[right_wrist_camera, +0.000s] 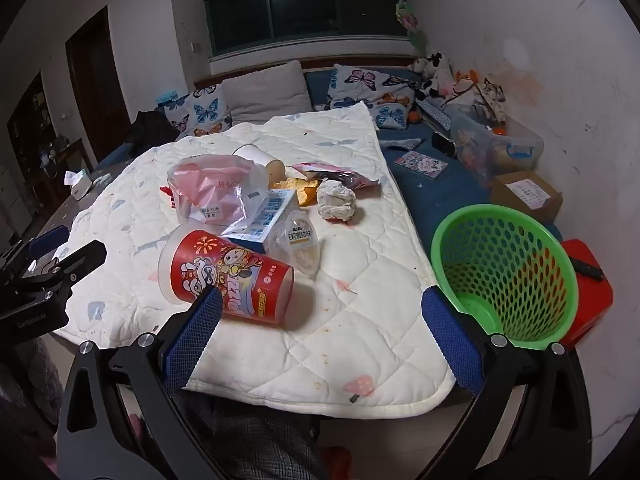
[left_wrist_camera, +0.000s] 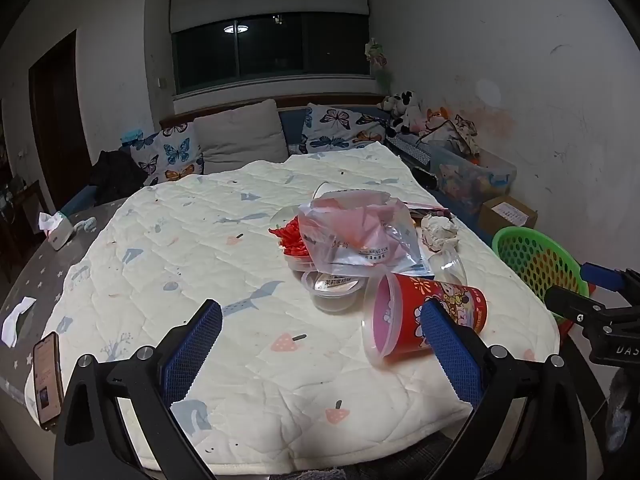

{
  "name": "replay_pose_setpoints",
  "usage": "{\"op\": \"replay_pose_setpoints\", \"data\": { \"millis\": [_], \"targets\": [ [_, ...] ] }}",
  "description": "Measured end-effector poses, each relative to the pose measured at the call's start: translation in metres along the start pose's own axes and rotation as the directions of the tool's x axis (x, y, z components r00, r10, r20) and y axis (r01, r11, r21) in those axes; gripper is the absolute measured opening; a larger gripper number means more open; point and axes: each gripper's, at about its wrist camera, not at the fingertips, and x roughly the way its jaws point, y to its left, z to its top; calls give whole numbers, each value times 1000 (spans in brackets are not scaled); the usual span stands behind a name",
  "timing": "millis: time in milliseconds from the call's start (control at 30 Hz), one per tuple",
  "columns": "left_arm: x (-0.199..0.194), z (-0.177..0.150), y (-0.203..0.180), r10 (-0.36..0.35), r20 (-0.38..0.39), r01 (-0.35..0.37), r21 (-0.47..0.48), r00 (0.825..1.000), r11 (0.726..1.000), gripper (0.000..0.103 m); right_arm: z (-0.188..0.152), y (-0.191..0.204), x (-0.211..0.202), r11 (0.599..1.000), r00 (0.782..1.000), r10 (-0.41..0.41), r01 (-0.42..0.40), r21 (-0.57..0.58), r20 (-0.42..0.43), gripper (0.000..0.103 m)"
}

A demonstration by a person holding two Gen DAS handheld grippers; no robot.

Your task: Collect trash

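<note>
**Quilted cloth strewn with litter, both grippers empty**

Quilted white padding (left_wrist_camera: pixel 192 248) printed with whales and strawberries covers the table. At its left edge lies a phone (left_wrist_camera: pixel 48 380), screen lit, text too small to read. Further right sits the litter heap: a clear plastic bag (left_wrist_camera: pixel 360 236) lettered "XIANG YUN", a lidded jelly cup (left_wrist_camera: pixel 336 290) with Chinese print, and a red cartoon cup (left_wrist_camera: pixel 424 320) lying on its side, mouth towards the left. From the right wrist view a blue-and-white carton (right_wrist_camera: pixel 264 216) leans beneath the bag, a second jelly cup (right_wrist_camera: pixel 300 246) rests beside it, and a crumpled paper wad (right_wrist_camera: pixel 336 200) lies just behind. Off the cloth's right edge stands a green perforated basket (right_wrist_camera: pixel 504 272), with a labelled cardboard box (right_wrist_camera: pixel 528 192) behind it, writing illegible.

The left gripper (left_wrist_camera: pixel 320 352) tilts downward above the near cloth, blue pads spread wide, nothing between them; the red cup lies just ahead of its right finger. The right gripper (right_wrist_camera: pixel 320 344) tilts down likewise, pads released, between cup and basket.
</note>
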Motion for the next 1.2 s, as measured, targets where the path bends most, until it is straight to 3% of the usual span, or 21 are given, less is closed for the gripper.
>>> {"op": "replay_pose_setpoints", "data": {
  "millis": [1200],
  "targets": [
    [15,-5,-10,-13,-21,13,-8,1000,1000,96,3,-3,3,1000,1000,-5,5,-3,-1,98]
  ]
}}
